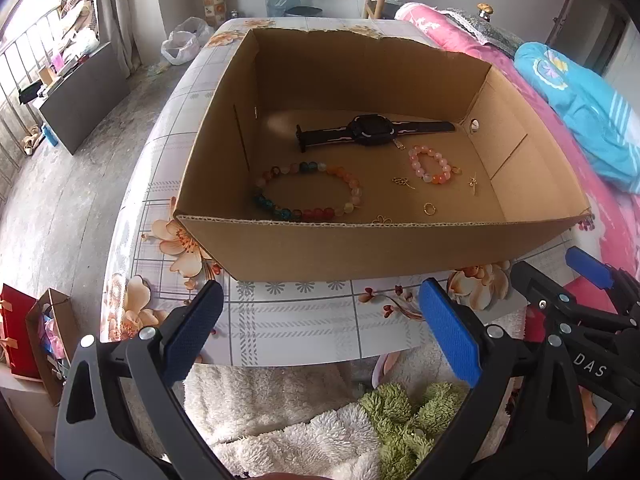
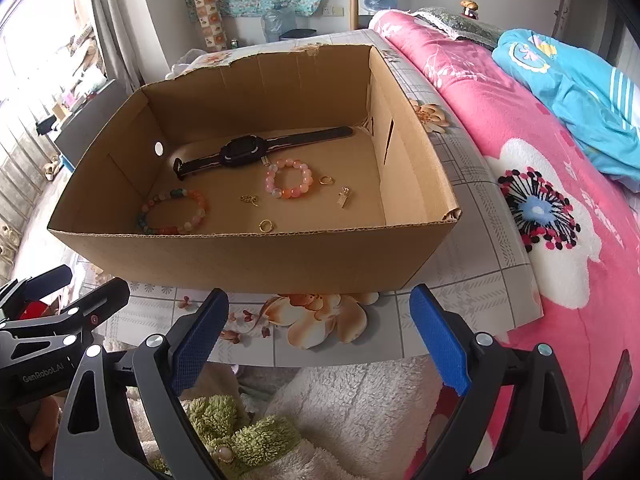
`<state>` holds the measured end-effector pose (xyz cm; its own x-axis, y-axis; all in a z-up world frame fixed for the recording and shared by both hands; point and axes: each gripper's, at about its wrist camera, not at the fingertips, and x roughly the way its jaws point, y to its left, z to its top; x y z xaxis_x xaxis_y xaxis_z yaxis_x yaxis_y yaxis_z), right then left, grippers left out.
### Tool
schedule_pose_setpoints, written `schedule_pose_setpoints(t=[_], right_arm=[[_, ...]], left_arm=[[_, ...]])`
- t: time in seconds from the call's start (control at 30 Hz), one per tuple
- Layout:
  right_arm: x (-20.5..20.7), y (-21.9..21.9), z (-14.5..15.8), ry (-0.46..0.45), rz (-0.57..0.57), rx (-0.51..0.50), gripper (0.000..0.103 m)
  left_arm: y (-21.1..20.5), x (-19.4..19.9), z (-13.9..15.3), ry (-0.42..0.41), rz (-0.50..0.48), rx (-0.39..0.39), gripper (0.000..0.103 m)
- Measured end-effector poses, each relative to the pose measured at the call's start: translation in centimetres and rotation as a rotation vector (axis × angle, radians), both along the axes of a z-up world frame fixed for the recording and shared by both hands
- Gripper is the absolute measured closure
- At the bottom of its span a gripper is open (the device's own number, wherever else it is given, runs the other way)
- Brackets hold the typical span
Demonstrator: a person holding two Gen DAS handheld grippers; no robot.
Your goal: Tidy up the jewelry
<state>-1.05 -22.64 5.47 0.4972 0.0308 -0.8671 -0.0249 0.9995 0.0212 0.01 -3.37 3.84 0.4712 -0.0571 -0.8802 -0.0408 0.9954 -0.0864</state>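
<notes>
Gold charm, perhaps floral, left view only.

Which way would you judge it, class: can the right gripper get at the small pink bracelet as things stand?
Probably yes. The right gripper is open and empty, the cardboard box has no lid, and the pink bracelet lies uncovered; it must only clear the near wall.
</notes>
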Motion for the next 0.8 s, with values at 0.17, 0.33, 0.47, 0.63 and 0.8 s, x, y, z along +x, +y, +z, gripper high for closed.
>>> schedule_pose_setpoints(t=[0.17, 0.33, 0.47, 0.63, 0.8], right_arm=[[0.04, 0.06, -0.15, 0.007, 0.000, 0.000, 0.014], [0.01, 0.16, -0.20, 0.008, 0.000, 0.003, 0.014], [0.02, 0.10, -0.21, 0.009, 0.000, 0.005, 0.014], [0.01, 0.07, -0.21, 0.009, 0.000, 0.008, 0.014], [-0.01, 0.11, -0.21, 0.007, 0.002, 0.009, 0.014]], left_arm=[[-0.03, 0.27, 0.18, 0.014, 0.008, 0.014, 0.008], [-0.28, 0.26, 0.30, 0.017, 0.005, 0.032, 0.008], [-0.37, 0.23, 0.53, 0.013, 0.005, 0.039, 0.008], [-0.30, 0.26, 0.64, 0.014, 0.007, 0.041, 0.008], [-0.22, 0.24, 0.66, 0.016, 0.011, 0.042, 0.008]])
